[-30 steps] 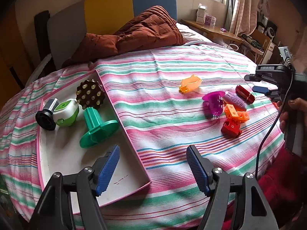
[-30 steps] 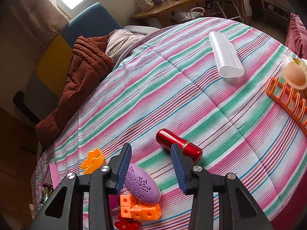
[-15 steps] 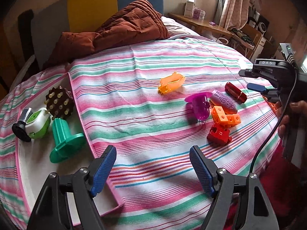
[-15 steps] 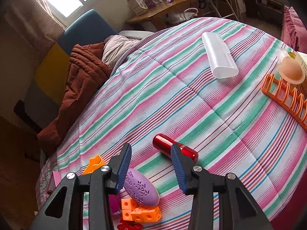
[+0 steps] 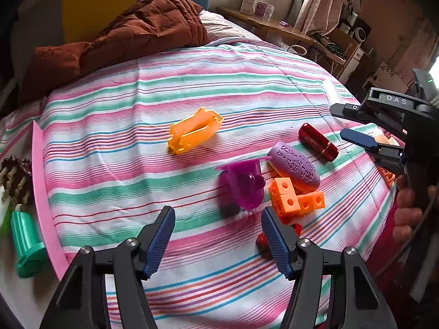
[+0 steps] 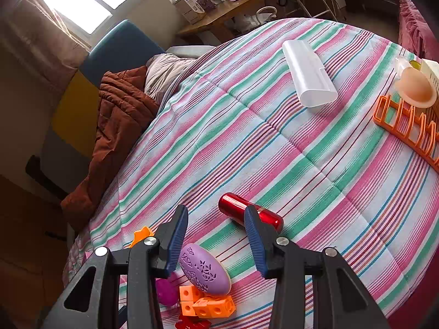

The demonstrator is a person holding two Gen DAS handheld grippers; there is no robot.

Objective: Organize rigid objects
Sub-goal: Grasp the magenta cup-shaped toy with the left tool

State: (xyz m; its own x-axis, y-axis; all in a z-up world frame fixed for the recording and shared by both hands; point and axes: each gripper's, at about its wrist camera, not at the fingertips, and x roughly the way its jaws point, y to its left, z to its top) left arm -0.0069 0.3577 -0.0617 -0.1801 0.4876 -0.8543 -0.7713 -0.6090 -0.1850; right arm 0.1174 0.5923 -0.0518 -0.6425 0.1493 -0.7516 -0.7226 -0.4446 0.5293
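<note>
Compared with one second ago, our left gripper (image 5: 216, 234) has shifted from above the pink-rimmed tray (image 5: 41, 192) toward the toy cluster, so the tray now shows only at the left edge. Its jaws are spread and empty, hovering just before the purple cup-shaped piece (image 5: 242, 185) and the orange cube blocks (image 5: 290, 200). Our right gripper (image 6: 216, 237) has barely moved; its jaws are parted and empty, above the striped bedspread (image 6: 274, 137) between the purple embossed oval (image 6: 204, 272) and the red cylinder (image 6: 248, 212). The left view alone shows the orange mould (image 5: 193, 134), the green spool (image 5: 26, 246) in the tray, and our right hand (image 5: 408, 211). The right view alone shows the orange rack (image 6: 408, 128).
</note>
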